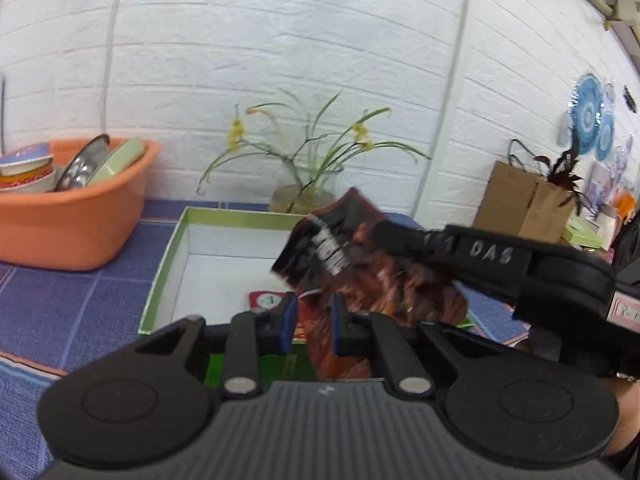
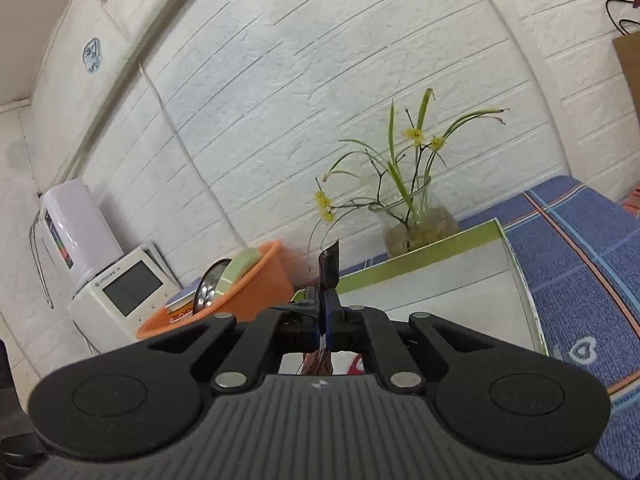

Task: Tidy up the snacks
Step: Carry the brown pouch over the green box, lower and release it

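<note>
A dark red-brown snack packet [image 1: 360,276] hangs over the green-rimmed white box [image 1: 182,240]. My left gripper [image 1: 313,320] has the packet's lower part between its blue pads and is shut on it. My right gripper [image 1: 384,232] reaches in from the right and is shut on the packet's upper edge. In the right wrist view that gripper [image 2: 325,312] pinches the thin packet edge [image 2: 329,268] upright, with more of the packet showing under the fingers. A red packet [image 1: 266,302] lies on the box floor, partly hidden by my left fingers.
An orange basin [image 1: 76,220] of bowls and plates stands left of the box on the blue tiled cloth [image 1: 68,304]. A glass vase with yellow flowers [image 1: 304,196] stands behind the box. A brown paper bag [image 1: 520,204] is at the right, and a white appliance [image 2: 120,292] beyond the basin.
</note>
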The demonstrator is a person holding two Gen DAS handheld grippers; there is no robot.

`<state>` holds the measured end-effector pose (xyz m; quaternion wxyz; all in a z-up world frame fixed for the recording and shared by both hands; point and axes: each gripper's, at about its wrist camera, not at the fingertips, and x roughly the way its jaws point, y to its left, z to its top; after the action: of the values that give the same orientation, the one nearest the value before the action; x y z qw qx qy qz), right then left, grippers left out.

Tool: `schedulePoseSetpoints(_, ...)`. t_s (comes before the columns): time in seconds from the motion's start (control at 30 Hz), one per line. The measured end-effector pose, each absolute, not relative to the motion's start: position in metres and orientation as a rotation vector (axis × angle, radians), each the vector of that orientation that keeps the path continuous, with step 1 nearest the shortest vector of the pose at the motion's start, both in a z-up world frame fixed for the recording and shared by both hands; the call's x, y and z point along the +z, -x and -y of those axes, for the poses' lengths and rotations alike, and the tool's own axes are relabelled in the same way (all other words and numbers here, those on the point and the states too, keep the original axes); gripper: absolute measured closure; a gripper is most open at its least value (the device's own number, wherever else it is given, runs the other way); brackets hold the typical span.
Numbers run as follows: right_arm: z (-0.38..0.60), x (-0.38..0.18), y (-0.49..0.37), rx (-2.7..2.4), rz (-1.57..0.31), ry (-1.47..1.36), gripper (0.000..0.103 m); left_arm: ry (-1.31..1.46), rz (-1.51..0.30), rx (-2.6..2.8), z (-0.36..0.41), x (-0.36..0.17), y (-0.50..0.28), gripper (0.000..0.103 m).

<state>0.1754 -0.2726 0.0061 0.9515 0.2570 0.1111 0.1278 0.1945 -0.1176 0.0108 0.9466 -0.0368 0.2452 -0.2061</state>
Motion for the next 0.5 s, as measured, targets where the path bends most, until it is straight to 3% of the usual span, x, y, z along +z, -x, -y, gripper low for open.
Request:
schedulePoseSetpoints(0.13, 0.277, -0.008, -0.191, 0.225, -0.216, -0.645, 0.097, 0.103, -0.619, -0.427, 0.118, -0.005, -0.226, 0.098)
schedulePoseSetpoints(0.3, 0.284, -0.037, -0.204, 0.172, -0.323, -0.763, 0.098, 0.213, -0.655, -0.443, 0.115, -0.013, -0.247, 0.075)
schedulePoseSetpoints(0.37, 0.282, -0.035, -0.202, 0.171, -0.321, -0.731, 0.096, 0.285, -0.685, -0.465, 0.113, -0.017, -0.260, 0.076)
schedulePoseSetpoints(0.43, 0.281, -0.033, -0.202, 0.150, -0.350, -0.711, 0.096, 0.350, -0.709, -0.491, 0.110, -0.020, -0.266, 0.089)
schedulePoseSetpoints(0.5, 0.279, -0.032, -0.203, 0.155, -0.360, -0.680, 0.095, 0.329, -0.703, -0.486, 0.113, -0.018, -0.264, 0.090)
